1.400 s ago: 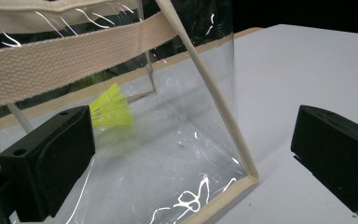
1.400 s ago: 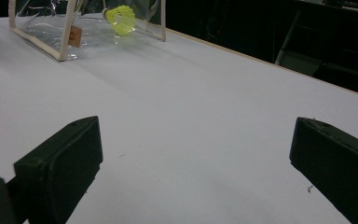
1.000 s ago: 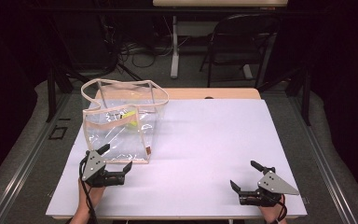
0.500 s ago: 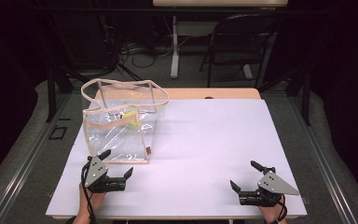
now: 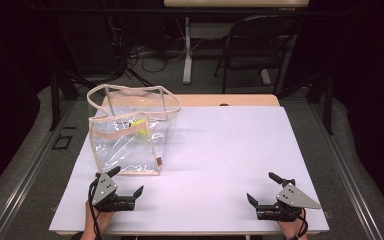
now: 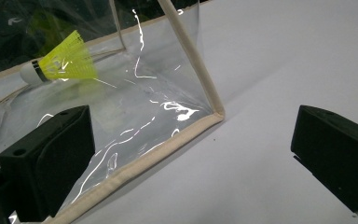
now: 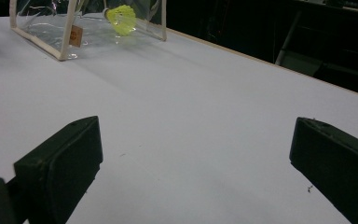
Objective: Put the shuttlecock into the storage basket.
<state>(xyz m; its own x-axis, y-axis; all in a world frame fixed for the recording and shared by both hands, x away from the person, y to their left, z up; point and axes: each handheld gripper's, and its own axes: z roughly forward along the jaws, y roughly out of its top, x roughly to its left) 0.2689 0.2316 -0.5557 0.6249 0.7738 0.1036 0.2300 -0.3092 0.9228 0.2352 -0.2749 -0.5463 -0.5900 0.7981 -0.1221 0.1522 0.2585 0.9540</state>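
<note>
High view: you face a white rectangular worktop [image 5: 230, 160]. A clear plastic tote bag with beige fabric trim [image 5: 130, 135] stands upright near the left edge, and a neon yellow plastic shuttlecock [image 5: 139, 125] lies inside it. Your left gripper [image 5: 126, 186] rests at the near left corner, just beside the bag's near bottom edge, jaws spread wide and holding nothing, likely placed to reach the bag. Your right gripper [image 5: 261, 191] rests well apart at the near right corner, jaws also wide and empty, apparently waiting clear of the work.
</note>
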